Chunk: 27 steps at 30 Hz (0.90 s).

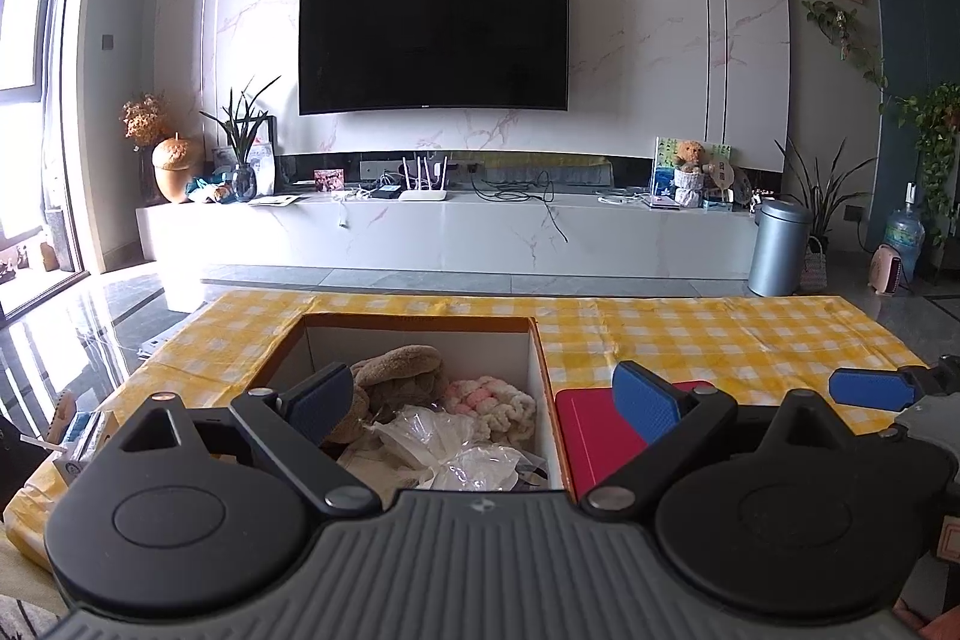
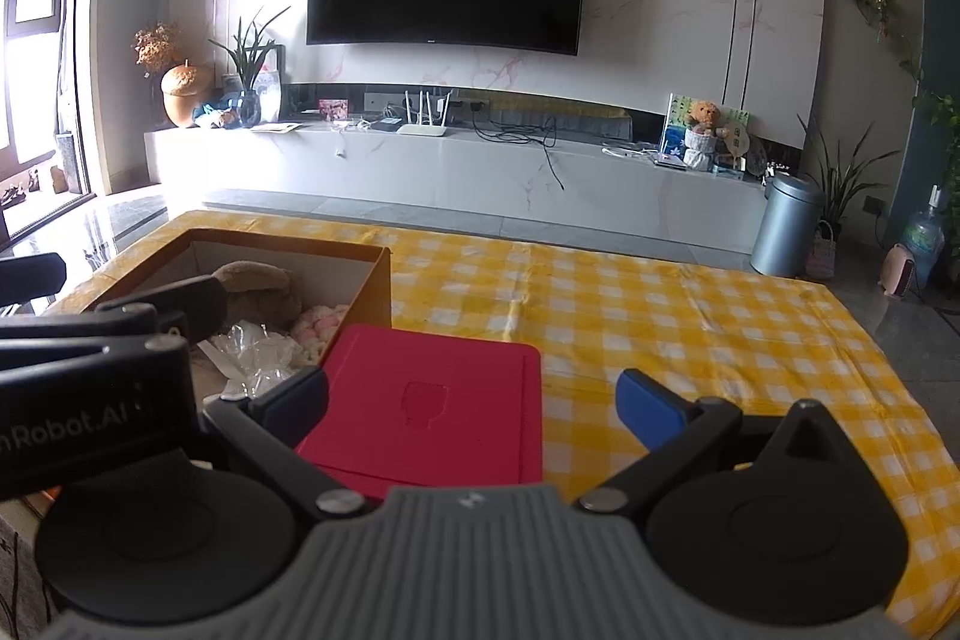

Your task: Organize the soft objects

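Note:
An open cardboard box (image 1: 420, 323) (image 2: 360, 292) sits on the yellow checked tablecloth (image 1: 720, 334) (image 2: 660, 316). Inside lie a brown plush toy (image 1: 399, 370) (image 2: 258, 286), a pink and cream knitted piece (image 1: 492, 400) (image 2: 321, 331) and a crumpled clear plastic bag (image 1: 456, 448) (image 2: 258, 358). My left gripper (image 1: 486, 400) hovers open above the box's near edge, holding nothing. My right gripper (image 2: 474, 400) is open above a red lid (image 2: 432, 400) (image 1: 594, 436) that lies flat to the right of the box. A blue fingertip (image 1: 870, 388) of the right gripper shows in the left wrist view.
The left gripper's black body (image 2: 102, 370) fills the left side of the right wrist view. Small cartons (image 1: 78, 436) stand at the table's left edge. Beyond the table are a white TV bench (image 1: 450, 232), a wall TV (image 1: 432, 34) and a grey bin (image 1: 777, 247).

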Each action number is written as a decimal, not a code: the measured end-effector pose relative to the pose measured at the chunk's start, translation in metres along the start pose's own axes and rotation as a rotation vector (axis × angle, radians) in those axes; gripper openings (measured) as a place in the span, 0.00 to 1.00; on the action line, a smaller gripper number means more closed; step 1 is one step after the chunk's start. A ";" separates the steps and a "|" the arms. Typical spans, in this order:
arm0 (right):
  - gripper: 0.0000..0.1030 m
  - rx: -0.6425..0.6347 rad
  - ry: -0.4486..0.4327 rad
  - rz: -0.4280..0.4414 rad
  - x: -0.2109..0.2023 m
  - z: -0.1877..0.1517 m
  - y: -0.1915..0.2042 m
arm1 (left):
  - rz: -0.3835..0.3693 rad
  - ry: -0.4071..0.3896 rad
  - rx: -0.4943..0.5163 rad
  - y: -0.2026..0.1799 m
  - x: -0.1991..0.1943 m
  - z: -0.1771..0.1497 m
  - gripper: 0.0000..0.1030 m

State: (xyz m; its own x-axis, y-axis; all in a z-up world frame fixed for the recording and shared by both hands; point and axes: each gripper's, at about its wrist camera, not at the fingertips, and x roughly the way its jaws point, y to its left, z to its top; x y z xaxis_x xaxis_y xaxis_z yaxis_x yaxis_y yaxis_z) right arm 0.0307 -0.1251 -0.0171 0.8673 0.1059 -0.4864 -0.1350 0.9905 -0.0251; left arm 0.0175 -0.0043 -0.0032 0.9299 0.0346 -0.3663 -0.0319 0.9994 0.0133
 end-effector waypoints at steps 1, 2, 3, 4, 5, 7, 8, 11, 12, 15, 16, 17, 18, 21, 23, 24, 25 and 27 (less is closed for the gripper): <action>0.97 0.000 0.000 0.000 0.000 0.000 0.000 | -0.001 0.001 -0.001 0.000 0.000 0.000 1.00; 0.97 -0.001 -0.001 0.000 0.000 0.000 0.000 | -0.001 0.001 -0.001 0.000 0.000 0.000 1.00; 0.97 0.000 -0.001 0.000 0.000 0.000 0.000 | -0.004 0.003 -0.003 0.000 0.000 -0.001 1.00; 0.97 0.001 -0.001 0.000 0.000 0.000 0.000 | -0.005 0.004 -0.006 0.000 0.000 -0.001 1.00; 0.97 0.001 -0.001 0.001 0.000 0.000 0.000 | -0.006 0.004 -0.008 0.000 0.000 -0.001 1.00; 0.97 0.000 0.000 0.000 0.000 0.000 0.000 | -0.007 0.007 -0.010 0.000 0.000 -0.002 1.00; 0.97 -0.001 0.000 -0.001 0.000 0.000 0.000 | -0.006 0.008 -0.009 0.000 0.000 -0.002 1.00; 0.97 -0.003 0.003 -0.002 0.000 0.000 0.001 | -0.004 0.011 -0.006 -0.001 0.001 -0.002 1.00; 0.97 -0.003 0.004 -0.003 -0.001 0.001 0.001 | -0.004 0.012 -0.006 0.000 0.001 -0.001 1.00; 0.97 -0.004 0.005 -0.002 -0.002 0.001 0.000 | -0.010 0.022 -0.012 0.001 0.002 0.001 1.00; 0.97 -0.005 0.004 -0.002 -0.002 0.001 0.000 | -0.011 0.025 -0.012 0.001 0.002 0.001 1.00; 0.97 -0.008 0.004 -0.003 -0.002 0.001 0.000 | -0.010 0.029 -0.010 0.001 0.003 0.001 1.00; 0.97 -0.010 0.006 -0.004 -0.002 0.001 0.000 | -0.007 0.032 -0.008 0.001 0.003 0.001 1.00; 0.97 -0.010 0.011 -0.009 0.000 0.000 0.000 | 0.002 0.035 -0.007 0.001 0.004 0.000 1.00; 0.97 -0.008 0.016 -0.007 0.001 0.000 0.000 | -0.001 0.043 -0.013 0.002 0.005 -0.001 1.00; 0.97 -0.007 0.017 -0.005 0.001 0.000 0.000 | -0.003 0.048 -0.017 0.002 0.006 -0.001 1.00; 0.97 -0.007 0.018 -0.006 0.001 0.000 0.000 | -0.005 0.051 -0.020 0.002 0.006 -0.002 1.00; 0.97 -0.009 0.020 -0.008 0.001 -0.001 0.000 | -0.005 0.060 -0.022 0.003 0.006 -0.002 1.00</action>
State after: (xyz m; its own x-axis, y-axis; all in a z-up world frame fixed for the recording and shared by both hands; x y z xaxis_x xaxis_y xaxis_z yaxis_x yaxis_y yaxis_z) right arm 0.0315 -0.1247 -0.0185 0.8586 0.0959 -0.5037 -0.1323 0.9905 -0.0369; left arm 0.0226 -0.0012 -0.0071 0.9065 0.0291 -0.4211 -0.0361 0.9993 -0.0086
